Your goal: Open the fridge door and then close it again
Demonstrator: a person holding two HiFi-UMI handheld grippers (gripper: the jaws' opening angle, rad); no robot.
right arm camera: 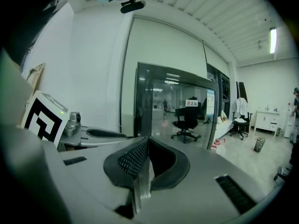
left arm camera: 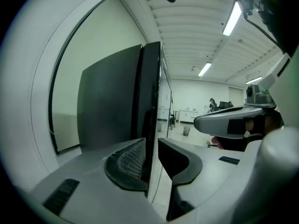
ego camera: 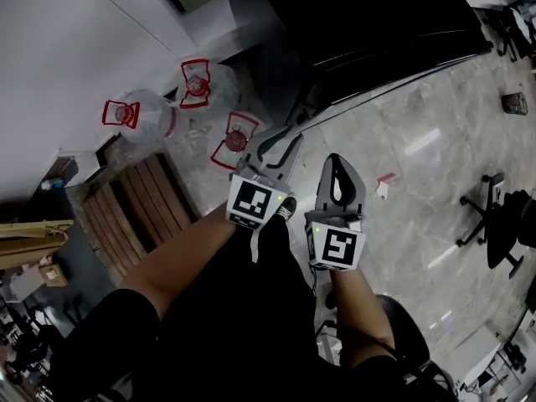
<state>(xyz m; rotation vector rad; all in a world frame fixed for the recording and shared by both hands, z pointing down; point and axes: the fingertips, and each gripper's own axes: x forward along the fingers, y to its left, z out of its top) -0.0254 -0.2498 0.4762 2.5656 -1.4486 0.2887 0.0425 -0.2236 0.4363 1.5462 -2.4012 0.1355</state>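
Observation:
The black fridge (ego camera: 377, 15) stands at the top of the head view, its door's thin top edge (ego camera: 402, 78) running off to the right. My left gripper (ego camera: 280, 145) reaches to the near end of that edge. In the left gripper view the dark door edge (left arm camera: 152, 101) passes straight between the jaws of the left gripper (left arm camera: 150, 157), which close narrowly on it. My right gripper (ego camera: 339, 174) hangs just to the right, apart from the door. Its pads meet with nothing between them at the right gripper (right arm camera: 148, 155), which faces the glossy fridge front (right arm camera: 173, 106).
Three large water jugs with red labels (ego camera: 194, 82) (ego camera: 121, 114) (ego camera: 239, 136) stand left of the fridge against a white wall (ego camera: 67, 48). A slatted wooden pallet (ego camera: 134, 208) lies on the floor at left. A black office chair (ego camera: 498, 216) stands at right on the tiled floor.

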